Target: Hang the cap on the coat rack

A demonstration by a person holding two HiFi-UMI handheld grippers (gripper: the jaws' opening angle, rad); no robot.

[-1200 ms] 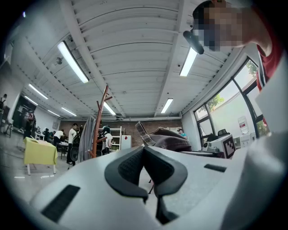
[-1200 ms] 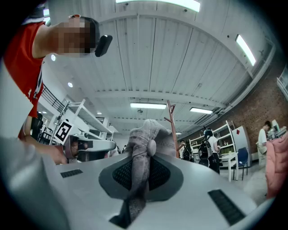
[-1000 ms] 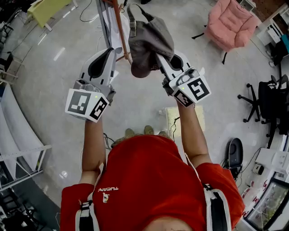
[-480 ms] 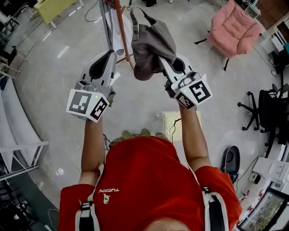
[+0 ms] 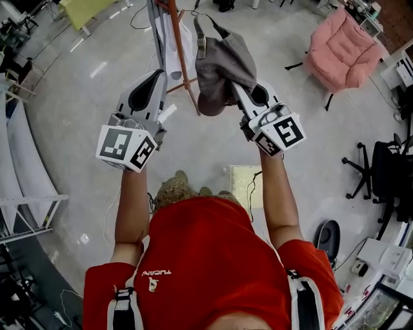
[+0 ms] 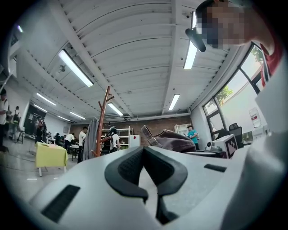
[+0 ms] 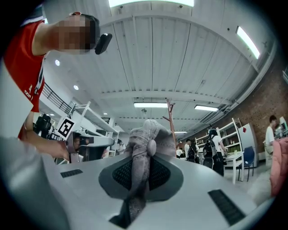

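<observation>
The grey cap [image 5: 222, 61] hangs crumpled from my right gripper [image 5: 240, 90], which is shut on a fold of its fabric [image 7: 145, 150]. The gripper is raised in front of me. The brown wooden coat rack [image 5: 181, 55] stands just left of the cap, with a grey garment [image 5: 157, 29] and a white one draped on it. In the right gripper view the rack's pronged top [image 7: 171, 114] rises behind the cap. My left gripper [image 5: 157, 76] is shut with nothing in it, held up left of the pole. Its view shows the rack [image 6: 102, 121] and the cap [image 6: 173, 138] ahead.
A pink armchair [image 5: 348, 48] stands at the far right and a black office chair [image 5: 381, 161] at the right edge. A yellow-green table [image 5: 84, 9] is at the top left. White shelving [image 5: 29, 203] lines the left side. Cables trail on the floor. People stand in the background [image 7: 211, 148].
The right gripper with the cap has drifted slightly right and farther from me. The floor and the rack's pole have slid in the view as the person shifts. The left gripper stays much the same.
</observation>
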